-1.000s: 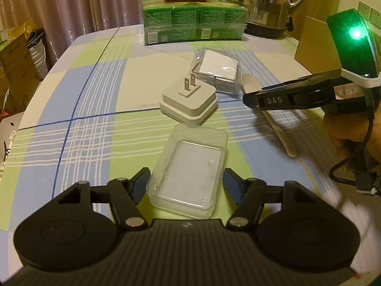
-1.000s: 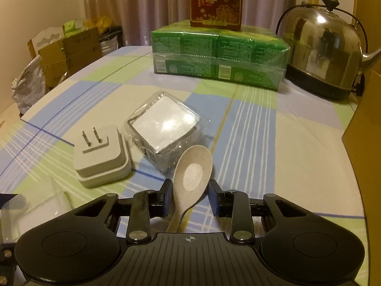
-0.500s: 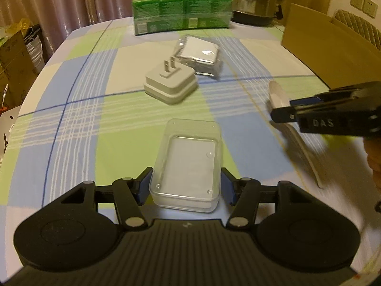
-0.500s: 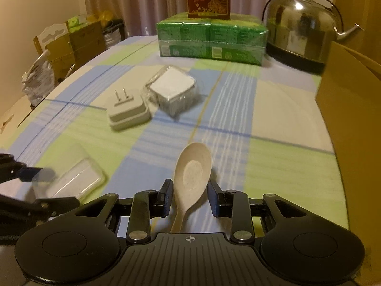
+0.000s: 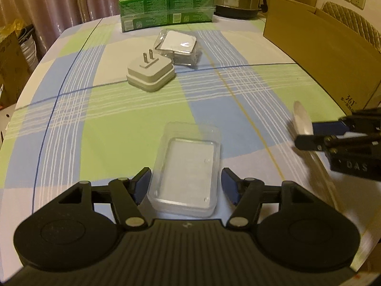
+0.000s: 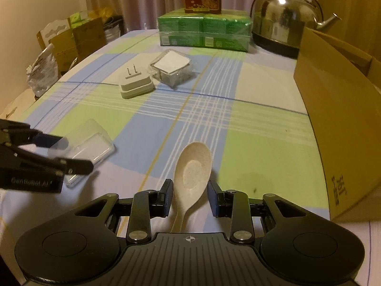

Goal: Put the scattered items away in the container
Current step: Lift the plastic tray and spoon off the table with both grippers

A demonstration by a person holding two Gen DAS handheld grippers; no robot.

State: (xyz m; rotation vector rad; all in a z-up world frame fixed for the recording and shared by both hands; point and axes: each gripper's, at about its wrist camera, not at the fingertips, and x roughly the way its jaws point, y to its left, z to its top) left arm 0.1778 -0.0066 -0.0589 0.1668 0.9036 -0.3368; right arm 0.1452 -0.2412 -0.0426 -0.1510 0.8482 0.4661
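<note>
two hand-held grippers are working over the checked bench. the left hand-held gripper, lettered "genrobot.ai", is opening its jaws around a clear plastic case, pads apparently just off its sides. the right hand-held gripper, marked "das", is clamping a beige spoon by its neck. the cardboard box printed "361°" is standing just right of it.

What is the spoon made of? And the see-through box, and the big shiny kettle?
The spoon looks like matte beige plastic with tiny speckles, maybe a wheat-fibre mix; hard to be sure. The see-through box looks like clear hard plastic: the tablecloth shows through it. The kettle looks like polished steel, mirroring the room.
</note>
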